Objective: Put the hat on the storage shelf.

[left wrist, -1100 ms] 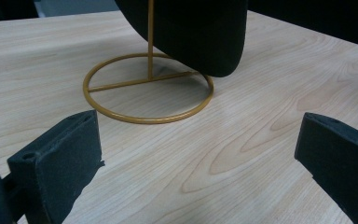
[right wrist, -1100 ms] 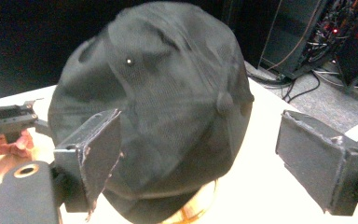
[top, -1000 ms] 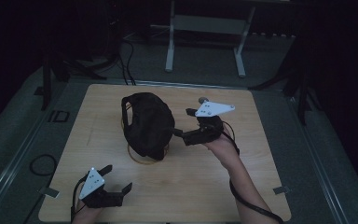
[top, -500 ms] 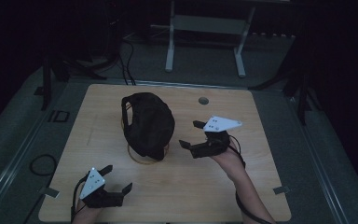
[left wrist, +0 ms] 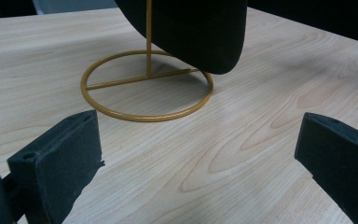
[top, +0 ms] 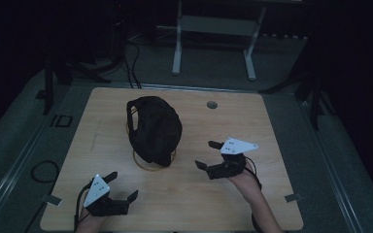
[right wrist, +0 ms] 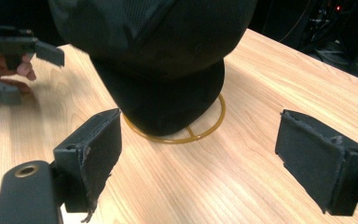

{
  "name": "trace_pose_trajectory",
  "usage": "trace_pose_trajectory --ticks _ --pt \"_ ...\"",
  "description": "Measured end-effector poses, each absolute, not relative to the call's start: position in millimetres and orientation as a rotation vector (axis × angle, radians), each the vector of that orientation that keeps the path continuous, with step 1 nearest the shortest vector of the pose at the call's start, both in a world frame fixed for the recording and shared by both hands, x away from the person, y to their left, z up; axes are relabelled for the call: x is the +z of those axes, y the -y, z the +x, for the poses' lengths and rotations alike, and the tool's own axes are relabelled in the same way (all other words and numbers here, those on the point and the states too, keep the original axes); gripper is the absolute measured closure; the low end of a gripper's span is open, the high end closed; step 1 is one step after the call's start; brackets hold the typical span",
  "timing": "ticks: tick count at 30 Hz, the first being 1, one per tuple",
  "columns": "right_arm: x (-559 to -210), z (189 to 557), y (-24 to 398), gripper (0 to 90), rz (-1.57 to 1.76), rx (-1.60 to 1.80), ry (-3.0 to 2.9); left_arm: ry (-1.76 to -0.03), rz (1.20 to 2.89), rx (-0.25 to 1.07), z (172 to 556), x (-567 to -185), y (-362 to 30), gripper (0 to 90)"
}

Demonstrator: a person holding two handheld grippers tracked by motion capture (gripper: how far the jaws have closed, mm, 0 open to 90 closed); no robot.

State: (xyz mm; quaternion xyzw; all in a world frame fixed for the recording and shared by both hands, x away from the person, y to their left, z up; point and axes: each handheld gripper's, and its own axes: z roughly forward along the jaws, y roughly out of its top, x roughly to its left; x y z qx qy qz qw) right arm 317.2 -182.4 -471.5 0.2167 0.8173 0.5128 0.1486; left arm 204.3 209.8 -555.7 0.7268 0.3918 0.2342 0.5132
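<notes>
A black fabric cap (top: 154, 127) sits on a thin gold wire stand with a round ring base (top: 154, 163), near the middle of a light wooden table (top: 272, 126). The cap hangs over the stand so that its brim dips toward the ring; in the left gripper view the upright gold rod rises from a crossbar inside the ring and goes up under the cap (left wrist: 191, 28), whose lower edge hangs clear of the tabletop. The right gripper (top: 210, 155) is held to the right of the cap, near it but apart from it, its black jaws spread wide with nothing between them. In the right gripper view those padded jaws frame the cap (right wrist: 163, 56) and the gold ring (right wrist: 205, 130) beneath it, with bare wood in between. The left gripper (top: 121, 185) is held near the table's front edge, in front of the cap and to its left, well apart from it, also wide open and holding nothing (each gripper carries a pale three-cornered plate on top). Only bare table lies between either gripper and the cap. Behind the cap and to its right, a small round grey grommet (top: 212, 104) is set into the tabletop. Beyond the table, behind the cap, a pale metal frame with two legs (top: 213, 29) stands on the dark floor, and black cables (top: 131, 63) trail across the floor near it.
</notes>
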Motion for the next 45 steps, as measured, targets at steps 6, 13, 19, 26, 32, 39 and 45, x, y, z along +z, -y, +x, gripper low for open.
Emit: trace_pose_trajectory --ticks 6,13,19,26,32,39,45 --pt "-489 311 191 14.3 0.651 1.458 -2.364 -0.941 1.749 0.562 204 -556 -210 1.0" --pt "-512 305 203 14.3 0.703 1.446 -2.378 -0.943 1.748 0.562 204 -556 -210 1.0" --pt "-524 300 213 14.4 0.723 1.428 -2.381 -0.940 1.755 0.563 204 -556 -210 1.0" --pt "-536 291 226 14.4 0.745 1.391 -2.404 -0.939 1.756 0.563 204 -556 -209 1.0" --pt "-542 283 240 14.4 0.707 1.418 -2.390 -0.941 1.757 0.562 204 -556 -209 1.0" --pt "-545 278 255 14.5 0.722 1.377 -2.392 -0.942 1.757 0.562 204 -556 -209 1.0" --pt "-548 273 265 14.5 0.734 1.332 -2.375 -0.940 1.760 0.562 204 -556 -209 1.0"
